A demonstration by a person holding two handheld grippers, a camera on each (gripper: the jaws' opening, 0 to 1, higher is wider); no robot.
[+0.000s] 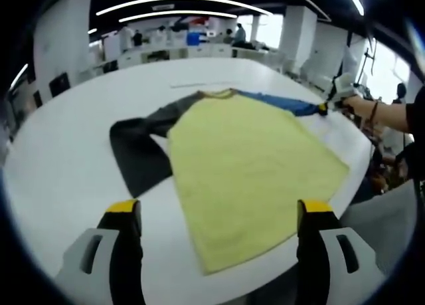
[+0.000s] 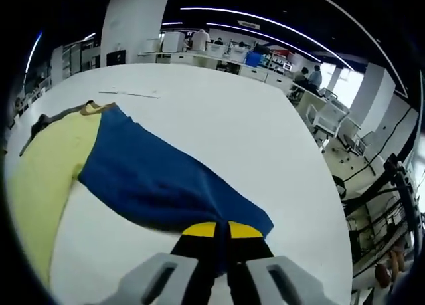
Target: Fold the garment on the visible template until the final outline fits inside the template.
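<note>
Risk first: blue sleeve (image 2: pixel 166 179) pinched at its cuff between closed fingers (image 2: pixel 199 230) of right gripper (image 2: pixel 222 230), cuff lying close to the desk (image 2: pixel 265 139) edge on the person's side. Pulling outward from here could drag the whole shirt (image 1: pixel 249 165) toward that edge, skewing the yellow body (image 1: pixel 252 172) and possibly sliding the hem corner off the desk. Lifting too high could also flip the sleeve with a twist, leaving a bulge that spoils the folded outline. No template outline discernible on the white surface, apart from a thin pale strip (image 2: pixel 129 93) beyond the collar, so alignment can only be guessed at; folding blind may leave an edge outside the intended shape.

Left gripper (image 1: pixel 219 208) hovering above the hem end, fingers (image 1: pixel 123 208) spread wide, holding nothing, so no anchor on the cloth if the right side tugs. Dark grey sleeve (image 1: pixel 136 152) crumpled back on itself beside the body, likely to bunch further if the shirt shifts.

Shirt lying flat in the middle of the desk, front or back side impossible to tell. Long axis running from hem, nearest the left gripper, away to the collar (image 1: pixel 222 92), pointing toward the far side of the desk. Sleeves extending crosswise: blue one stretched straight toward the right gripper, seen in the left gripper view (image 1: pixel 325 107) at the cuff; grey one angled back toward the hem.
</note>
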